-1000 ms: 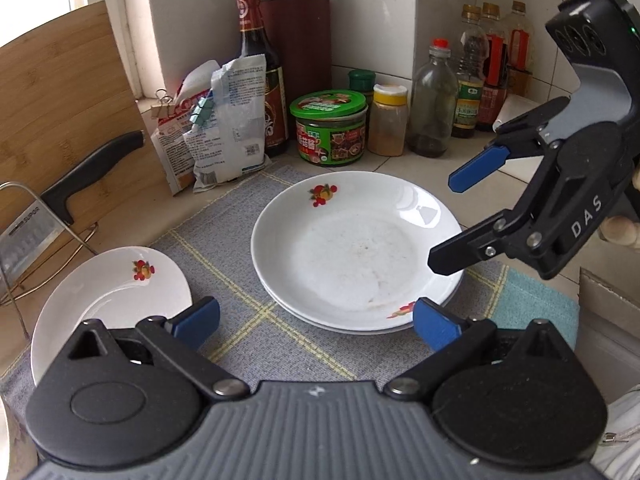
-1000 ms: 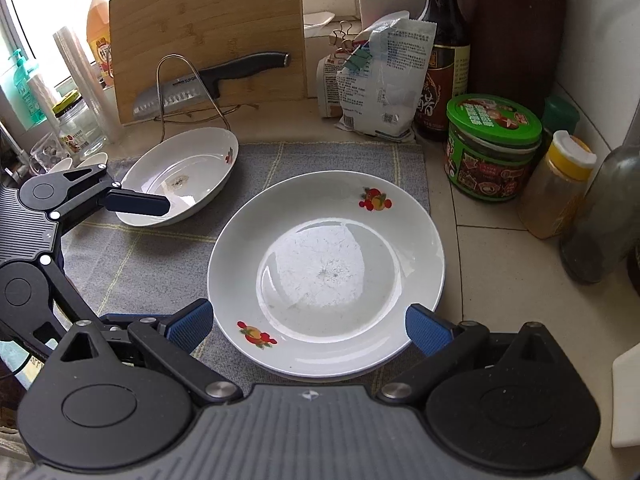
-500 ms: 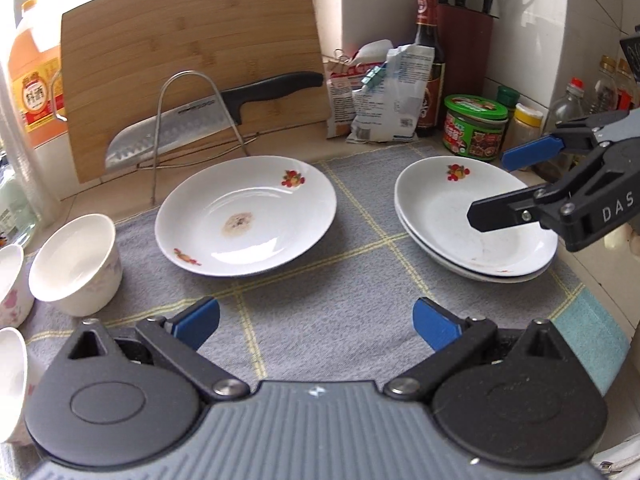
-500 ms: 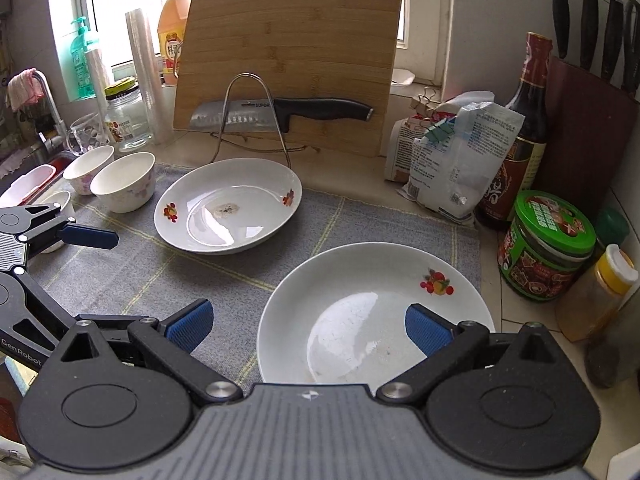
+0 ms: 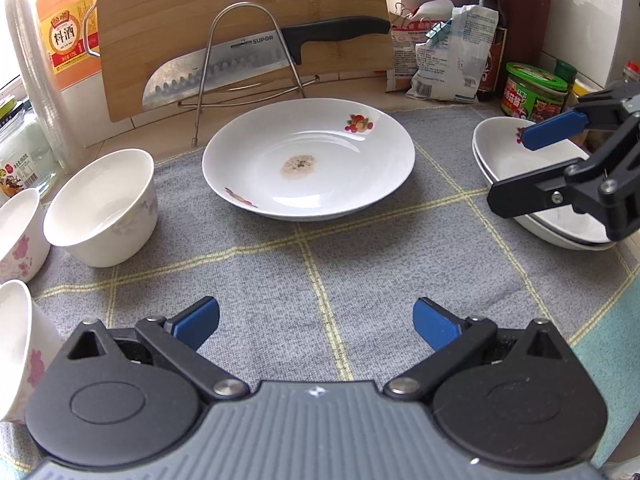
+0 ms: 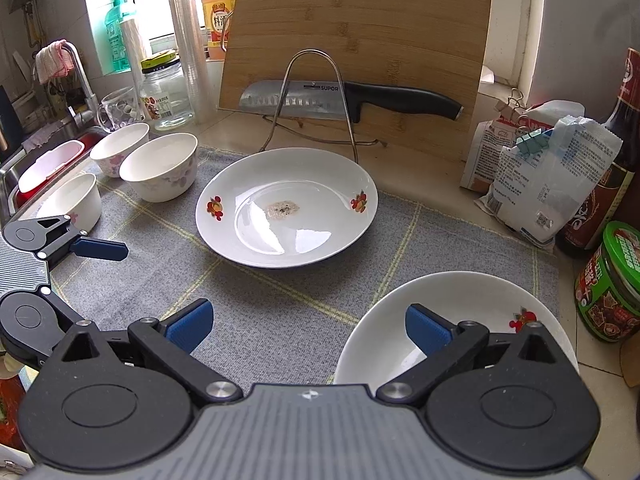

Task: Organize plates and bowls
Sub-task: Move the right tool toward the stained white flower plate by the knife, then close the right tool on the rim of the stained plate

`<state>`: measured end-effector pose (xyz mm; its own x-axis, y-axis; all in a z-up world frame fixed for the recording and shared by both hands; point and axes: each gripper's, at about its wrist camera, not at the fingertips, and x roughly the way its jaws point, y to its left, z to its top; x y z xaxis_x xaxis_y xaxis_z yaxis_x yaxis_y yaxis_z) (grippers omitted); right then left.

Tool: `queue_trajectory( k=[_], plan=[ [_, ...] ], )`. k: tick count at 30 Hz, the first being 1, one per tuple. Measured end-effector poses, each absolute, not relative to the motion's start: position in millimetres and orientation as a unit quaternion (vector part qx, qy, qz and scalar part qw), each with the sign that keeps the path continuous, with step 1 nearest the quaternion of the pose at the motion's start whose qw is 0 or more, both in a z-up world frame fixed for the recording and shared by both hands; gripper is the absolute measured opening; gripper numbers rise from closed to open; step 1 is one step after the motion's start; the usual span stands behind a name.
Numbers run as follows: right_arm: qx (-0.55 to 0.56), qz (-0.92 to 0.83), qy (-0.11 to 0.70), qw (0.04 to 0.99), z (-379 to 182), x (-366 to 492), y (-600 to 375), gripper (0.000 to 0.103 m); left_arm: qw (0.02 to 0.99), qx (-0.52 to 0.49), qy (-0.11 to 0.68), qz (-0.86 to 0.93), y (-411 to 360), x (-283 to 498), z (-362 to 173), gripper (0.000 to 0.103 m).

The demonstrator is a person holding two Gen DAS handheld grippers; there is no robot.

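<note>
On the grey checked mat (image 5: pixel 360 264), straight ahead of the left gripper (image 5: pixel 316 322), lies one single plate (image 5: pixel 308 158) with a brown stain at its middle and fruit prints on its rim. That gripper hovers over bare mat with its blue pads spread wide and nothing between them. To its left stand three bowls: the nearest bowl (image 5: pixel 20 344) just beside the left finger, a middle bowl (image 5: pixel 20 232) further on, and a far bowl (image 5: pixel 102 208) closest to the plate. Off to its right, two stacked plates (image 5: pixel 532 184) sit by the mat's edge, and the right gripper (image 5: pixel 520 172) hangs over them.

From the right wrist view, the right gripper (image 6: pixel 308 322) is likewise wide apart and holds nothing; its right pad is above the stacked plates (image 6: pixel 460 300), its left pad above the mat (image 6: pixel 280 300). The single plate (image 6: pixel 286 206) lies ahead and slightly left, well apart from the stack. The same three bowls show on the far left, beyond the left gripper (image 6: pixel 100 250).

Behind the single plate, one knife (image 5: pixel 260 56) rests in a wire rack (image 5: pixel 248 60) against one wooden cutting board (image 5: pixel 240 12). One green-lidded jar (image 6: pixel 612 284) stands right of the stack.
</note>
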<state>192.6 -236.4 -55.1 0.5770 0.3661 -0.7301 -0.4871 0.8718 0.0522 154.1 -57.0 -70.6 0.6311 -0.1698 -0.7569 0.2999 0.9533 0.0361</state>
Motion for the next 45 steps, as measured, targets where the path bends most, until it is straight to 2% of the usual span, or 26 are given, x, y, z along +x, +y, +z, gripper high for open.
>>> queue_trajectory(
  k=[21, 45],
  plan=[
    [-0.069, 0.208, 0.442, 0.870, -63, 232, -217, 0.103, 0.897, 0.082, 0.396, -0.179, -60, 209, -91, 0.103],
    [-0.052, 0.296, 0.507, 0.808, -93, 351, -192, 0.103, 0.909, 0.073, 0.370, -0.178, -60, 215, -94, 0.103]
  ],
)
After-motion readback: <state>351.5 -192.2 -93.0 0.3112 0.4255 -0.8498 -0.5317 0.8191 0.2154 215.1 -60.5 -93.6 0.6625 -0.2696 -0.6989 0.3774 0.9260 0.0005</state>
